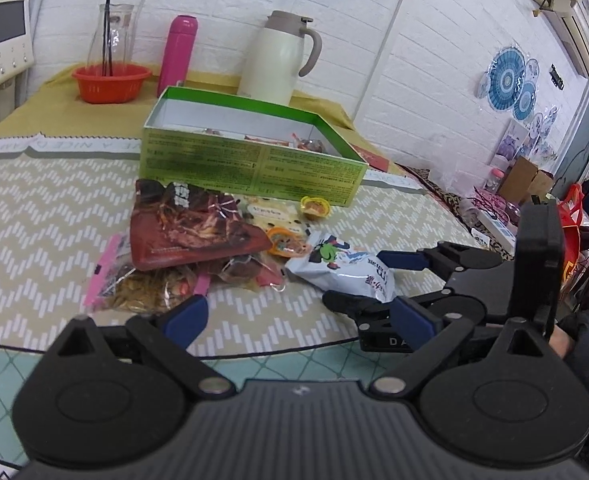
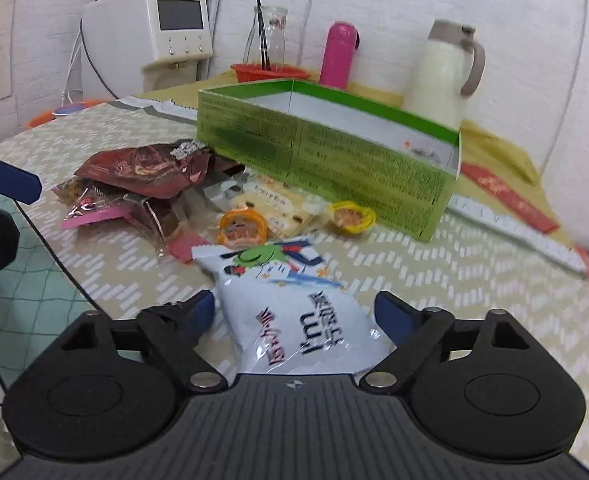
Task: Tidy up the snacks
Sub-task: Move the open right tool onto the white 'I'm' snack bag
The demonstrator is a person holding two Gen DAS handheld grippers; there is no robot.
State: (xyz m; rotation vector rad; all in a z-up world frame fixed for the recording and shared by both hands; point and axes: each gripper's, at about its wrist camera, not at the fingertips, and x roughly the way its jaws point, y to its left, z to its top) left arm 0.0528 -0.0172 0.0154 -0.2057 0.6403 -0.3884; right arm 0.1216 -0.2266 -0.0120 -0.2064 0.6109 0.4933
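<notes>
A pile of snacks lies in front of an open green box (image 1: 250, 168) that holds a few wrapped snacks. The pile has a dark red bag (image 1: 190, 228), a clear pack of seeds (image 1: 146, 286), pale biscuit packs (image 1: 272, 214) and two orange jelly cups (image 1: 315, 207). A white-blue snack bag (image 2: 294, 316) lies nearest. My right gripper (image 2: 294, 312) is open, its fingers on either side of this bag; it also shows in the left wrist view (image 1: 390, 280). My left gripper (image 1: 298, 316) is open and empty, low over the mat before the pile.
At the back stand a red basket (image 1: 110, 82) with a glass bottle, a pink flask (image 1: 178, 52) and a cream thermos jug (image 1: 280, 58). A water dispenser (image 2: 166, 32) is at the back left. The table edge runs just below the left gripper.
</notes>
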